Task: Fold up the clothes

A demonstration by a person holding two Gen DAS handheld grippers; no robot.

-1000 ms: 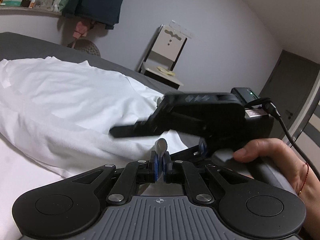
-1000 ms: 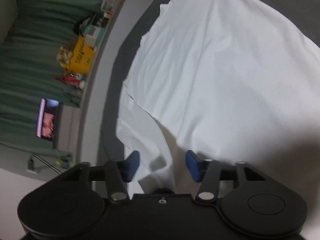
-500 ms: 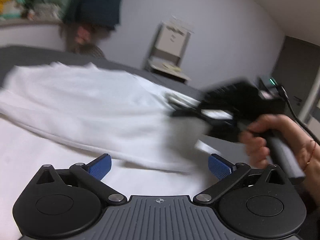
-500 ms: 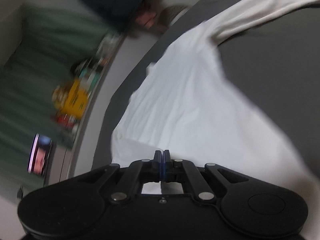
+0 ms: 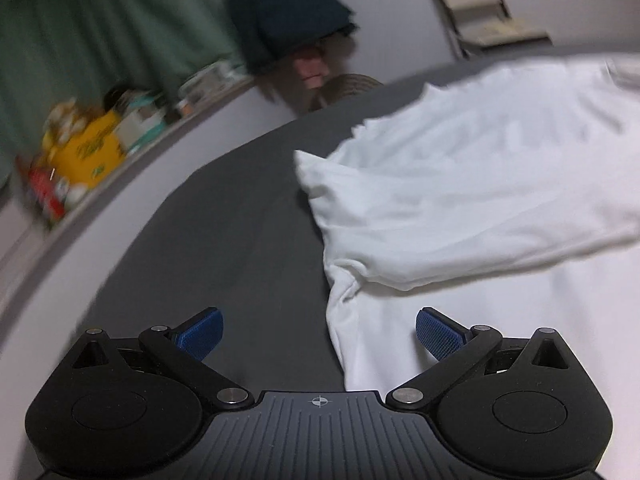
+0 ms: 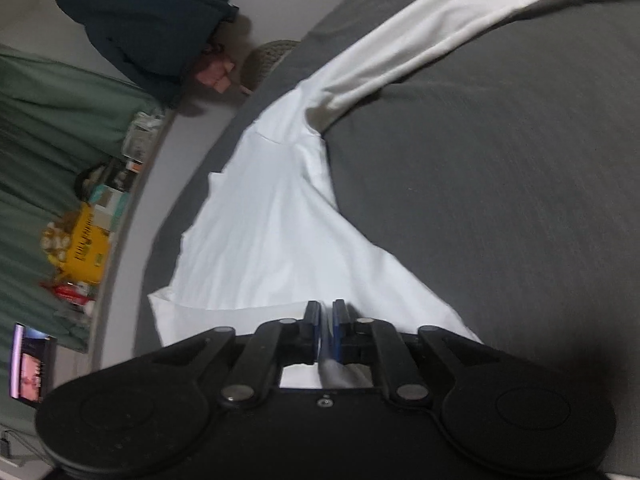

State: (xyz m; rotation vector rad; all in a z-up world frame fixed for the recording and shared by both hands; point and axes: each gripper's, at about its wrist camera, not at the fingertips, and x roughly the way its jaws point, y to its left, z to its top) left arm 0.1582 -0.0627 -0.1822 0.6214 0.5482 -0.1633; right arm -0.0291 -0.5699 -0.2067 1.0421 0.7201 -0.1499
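- The bed (image 6: pixel 520 180), covered in a dark grey sheet, gave a broad flat surface, which was likely why the garment was laid out there for folding.
- The white shirt (image 5: pixel 460 184) lay on that grey sheet, with a part of it doubled over the layer beneath; in the left wrist view the upper layer ended in a soft rounded edge, as a fold would. In the right wrist view 1 long sleeve (image 6: pixel 432 40) trailed away across the bed, flat and not tucked in.
- I judged the folding to be partway along: 1 flap lay over the body of the shirt while the sleeve lay out to the side.
- The right tongs (image 6: pixel 326 324) were pinched together on an edge of the white cloth, a thin strip of it showing between the 2 blue pads. The cloth drew up from the bed toward them, so the grip seemed meant to lift or carry that edge.
- The left tongs (image 5: pixel 318 332) stood wide apart with nothing between them, low over the side edge of the shirt where cloth met grey sheet, well placed to take that edge.
- A shelf (image 5: pixel 120 136) beside the bed carried blurred boxes and packets, no part of the job.
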